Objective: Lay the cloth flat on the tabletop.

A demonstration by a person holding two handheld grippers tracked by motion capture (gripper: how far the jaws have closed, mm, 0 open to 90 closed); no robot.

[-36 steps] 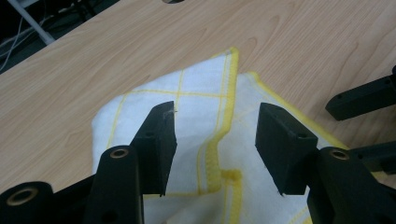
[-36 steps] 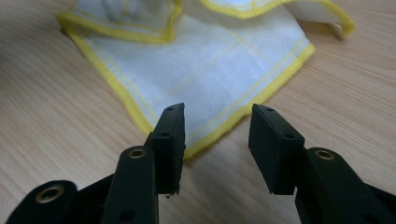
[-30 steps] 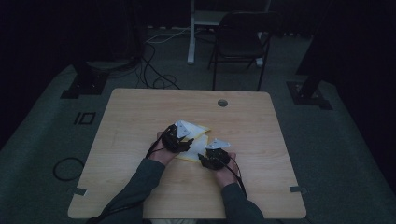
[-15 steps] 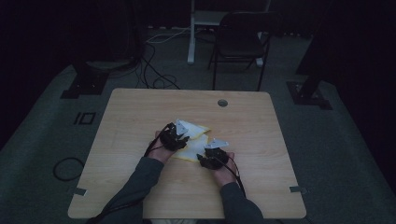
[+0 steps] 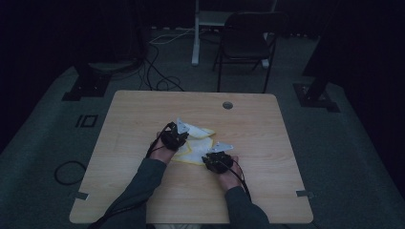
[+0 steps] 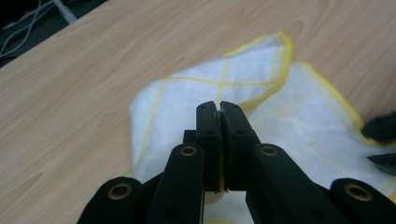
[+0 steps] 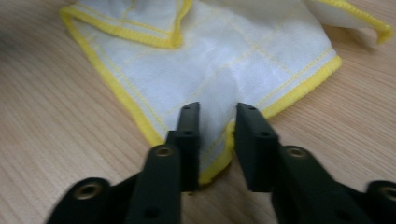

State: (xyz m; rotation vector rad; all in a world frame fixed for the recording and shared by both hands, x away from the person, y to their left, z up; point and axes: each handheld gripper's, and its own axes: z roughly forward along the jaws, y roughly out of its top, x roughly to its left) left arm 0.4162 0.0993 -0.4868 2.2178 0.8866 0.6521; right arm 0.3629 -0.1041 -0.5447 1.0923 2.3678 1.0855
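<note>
Both grippers are black: the left gripper (image 6: 219, 109) and right gripper (image 7: 217, 121) each carry 2 blocky jaws on hinged links with brass-ringed pivot holes. Dark cables trail toward 6 o'clock over grey-green sleeves (image 5: 143, 179).

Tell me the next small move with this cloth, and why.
Probably shut the right gripper: its jaws stand open astride the yellow hem of the white cloth, while the left gripper is already clamped on another part. With both holds secure, the cloth could be lifted or spread.
</note>
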